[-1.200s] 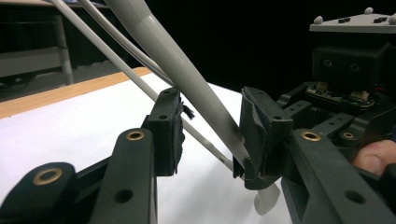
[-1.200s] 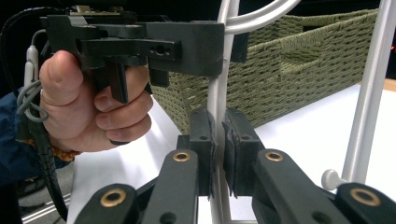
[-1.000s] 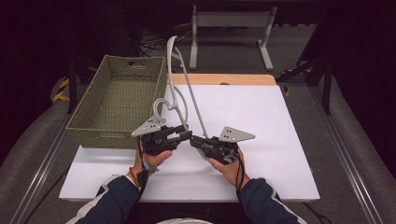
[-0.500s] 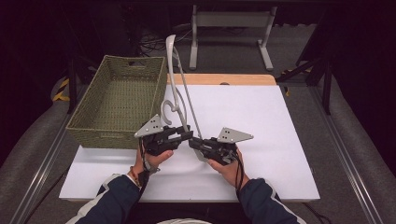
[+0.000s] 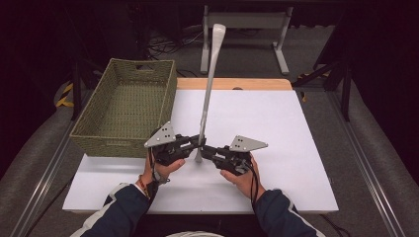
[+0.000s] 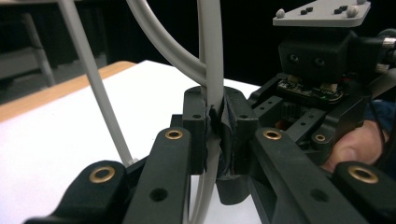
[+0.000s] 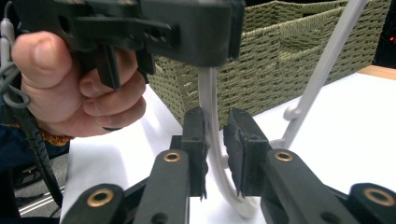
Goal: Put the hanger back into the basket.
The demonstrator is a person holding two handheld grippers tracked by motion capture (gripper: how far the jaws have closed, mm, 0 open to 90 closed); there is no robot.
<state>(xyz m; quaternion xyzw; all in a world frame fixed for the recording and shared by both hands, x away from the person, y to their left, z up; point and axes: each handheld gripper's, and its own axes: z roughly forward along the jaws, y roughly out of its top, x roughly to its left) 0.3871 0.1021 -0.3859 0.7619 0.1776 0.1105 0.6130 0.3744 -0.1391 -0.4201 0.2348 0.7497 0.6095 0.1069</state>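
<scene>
1. Hanger [image 5: 211, 84], a pale grey plastic one, is held upright over the white counter [image 5: 276, 128], between the left claw [image 5: 195, 143] and the right claw [image 5: 203, 151], which meet tip to tip just in front of the person's hands.
2. In the left gripper view the left claw [image 6: 219, 135] is seen clamped on a thin grey bar of the hanger [image 6: 211, 70]; its jaws have just been closing on it.
3. In the right gripper view the right claw [image 7: 215, 140] is seen straddling the curved grey hook [image 7: 219, 172]; a gap is seen at the right pad, and its jaws have just been opening.
4. The long axis is pointed up and away from the claws, edge-on to the high view, so the hanger is read there as a single narrow bar.
5. A woven green basket [image 5: 123, 113] is set just beside the left claw, on its outer side.
6. The hanger's upper part is cut off in both gripper views, and its lowest point is hidden behind the jaws.
</scene>
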